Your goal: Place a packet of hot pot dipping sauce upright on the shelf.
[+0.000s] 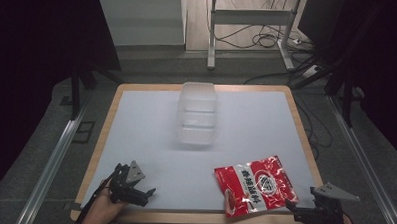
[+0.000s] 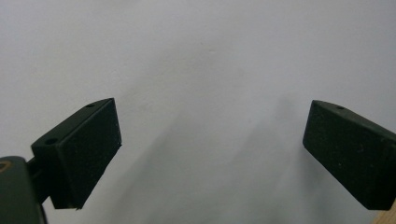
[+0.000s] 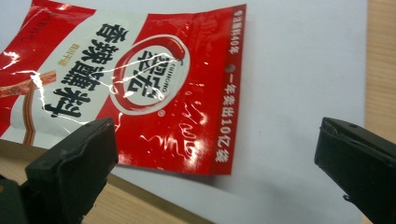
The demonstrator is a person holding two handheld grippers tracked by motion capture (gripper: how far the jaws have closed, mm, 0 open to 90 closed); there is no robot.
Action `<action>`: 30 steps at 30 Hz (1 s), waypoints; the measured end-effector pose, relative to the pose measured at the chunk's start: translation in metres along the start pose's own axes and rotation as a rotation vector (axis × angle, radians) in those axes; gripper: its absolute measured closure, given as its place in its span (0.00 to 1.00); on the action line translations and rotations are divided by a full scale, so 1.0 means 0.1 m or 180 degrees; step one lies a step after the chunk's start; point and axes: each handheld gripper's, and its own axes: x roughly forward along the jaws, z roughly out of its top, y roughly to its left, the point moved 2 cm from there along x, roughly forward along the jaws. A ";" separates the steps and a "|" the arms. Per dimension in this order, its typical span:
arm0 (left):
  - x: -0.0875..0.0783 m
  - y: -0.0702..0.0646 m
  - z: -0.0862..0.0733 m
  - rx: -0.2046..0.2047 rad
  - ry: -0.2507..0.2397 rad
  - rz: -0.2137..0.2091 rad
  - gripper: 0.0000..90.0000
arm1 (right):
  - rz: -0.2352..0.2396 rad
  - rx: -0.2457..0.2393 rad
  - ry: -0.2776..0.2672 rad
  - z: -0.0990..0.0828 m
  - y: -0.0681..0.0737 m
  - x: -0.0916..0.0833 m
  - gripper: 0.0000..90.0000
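A shiny red and white snack packet lies flat near the table's front right, one edge over the wooden rim; it also fills the upper left of the right gripper view. My right gripper sits just right of the packet at the front edge, jaws wide open with nothing between them. My left gripper rests at the front left, open over bare white surface. A clear plastic container stands at the middle back of the table.
The white mat covers a wooden table with a light rim. Metal rails run along both sides on the floor, and a frame with cables stands beyond the far edge.
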 end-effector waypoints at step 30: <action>0.01 -0.01 0.00 0.0056 0.0032 0.0003 0.05 | 0.0498 -0.0156 0.0318 0.05 0.01 0.37 0.01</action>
